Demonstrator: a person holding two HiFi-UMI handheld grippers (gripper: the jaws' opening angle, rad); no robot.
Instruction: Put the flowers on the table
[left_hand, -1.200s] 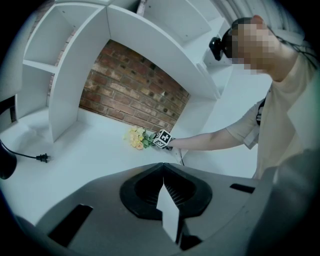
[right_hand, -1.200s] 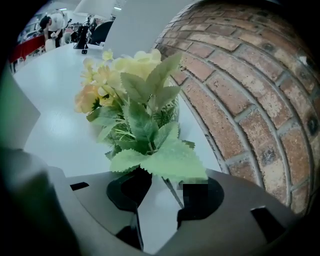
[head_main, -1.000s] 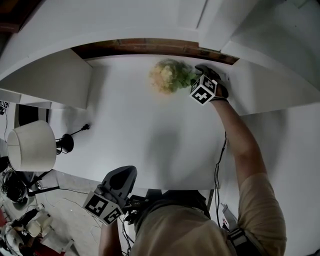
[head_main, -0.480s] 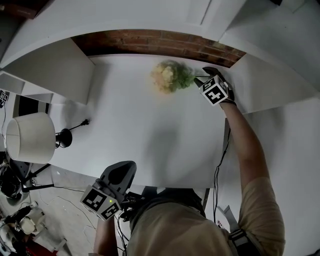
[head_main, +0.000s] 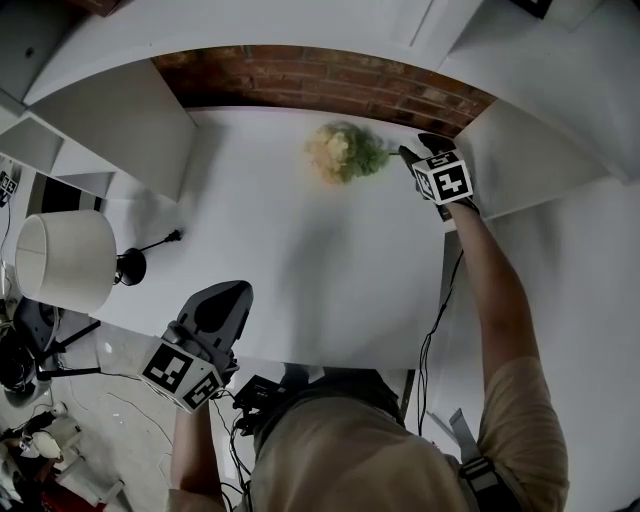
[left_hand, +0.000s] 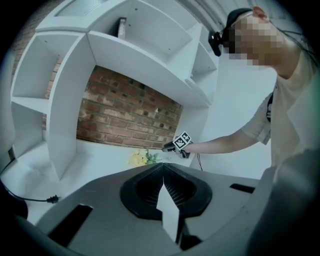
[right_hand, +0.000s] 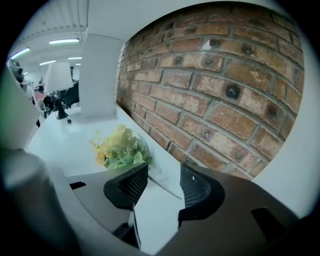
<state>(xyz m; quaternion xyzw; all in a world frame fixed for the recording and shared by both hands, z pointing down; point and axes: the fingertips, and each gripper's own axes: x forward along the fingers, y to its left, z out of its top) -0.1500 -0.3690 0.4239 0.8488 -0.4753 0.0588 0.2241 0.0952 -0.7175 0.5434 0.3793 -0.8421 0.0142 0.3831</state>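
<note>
— What is the left gripper (left_hand: 163, 175) for, down by the near-left corner?

— Nothing at present, it seems. Its jaws are pressed together with nothing between them. It hangs at the edge of the white table (head_main: 300, 270), probably parked out of the way.

— And the flowers (head_main: 343, 152)?

— They lie on their side on the tabletop at the far end, close to the brick wall (head_main: 330, 85). The blooms are to the left and the thin stem runs right.

— Toward the right gripper (right_hand: 162, 176)?

— Yes. Its jaws stand apart, and the stem lies on the table in the gap, touched by neither as far as shows. The bunch seems to rest on its own, so the task looks about done.
</note>
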